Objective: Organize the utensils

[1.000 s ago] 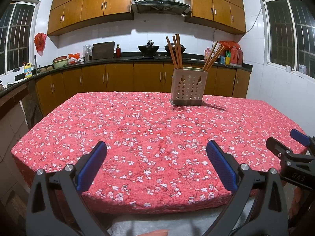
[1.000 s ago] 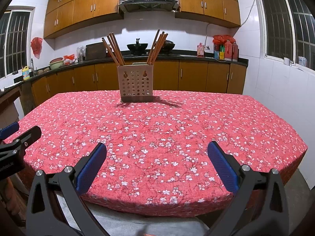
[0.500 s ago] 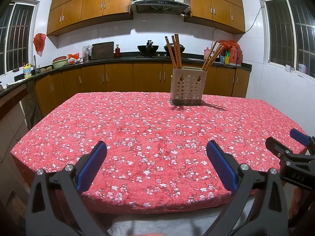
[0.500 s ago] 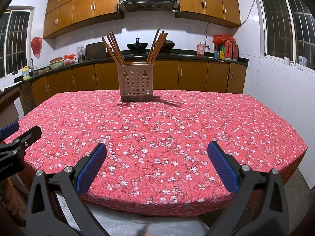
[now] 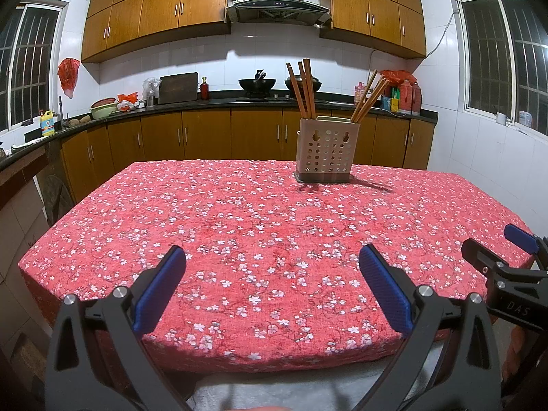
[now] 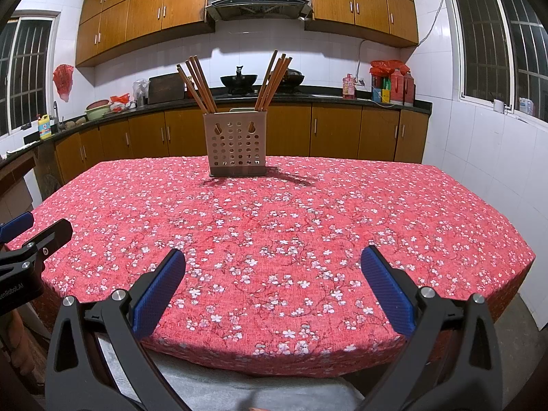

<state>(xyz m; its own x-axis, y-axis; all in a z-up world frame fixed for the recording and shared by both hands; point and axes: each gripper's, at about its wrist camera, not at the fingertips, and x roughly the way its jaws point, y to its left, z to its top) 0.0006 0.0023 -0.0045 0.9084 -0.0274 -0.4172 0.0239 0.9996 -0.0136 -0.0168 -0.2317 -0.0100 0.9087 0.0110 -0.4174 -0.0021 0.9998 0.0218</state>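
Note:
A beige perforated utensil holder (image 5: 324, 153) (image 6: 237, 144) stands upright at the far side of the table. Two bunches of wooden chopsticks (image 5: 302, 88) (image 6: 198, 82) lean out of it, one to the left and one to the right (image 5: 369, 101) (image 6: 274, 79). My left gripper (image 5: 272, 286) hangs open above the table's near edge with nothing between its blue pads. My right gripper (image 6: 273, 286) is open and empty too, at the same near edge, and shows at the right of the left wrist view (image 5: 496, 250).
A red flowered cloth (image 5: 260, 226) (image 6: 308, 219) covers the table. Behind the table run wooden cabinets and a dark counter (image 5: 205, 102) with woks, bottles and bags. White tiled walls and barred windows close both sides. A pale cloth (image 6: 239, 387) lies under the grippers.

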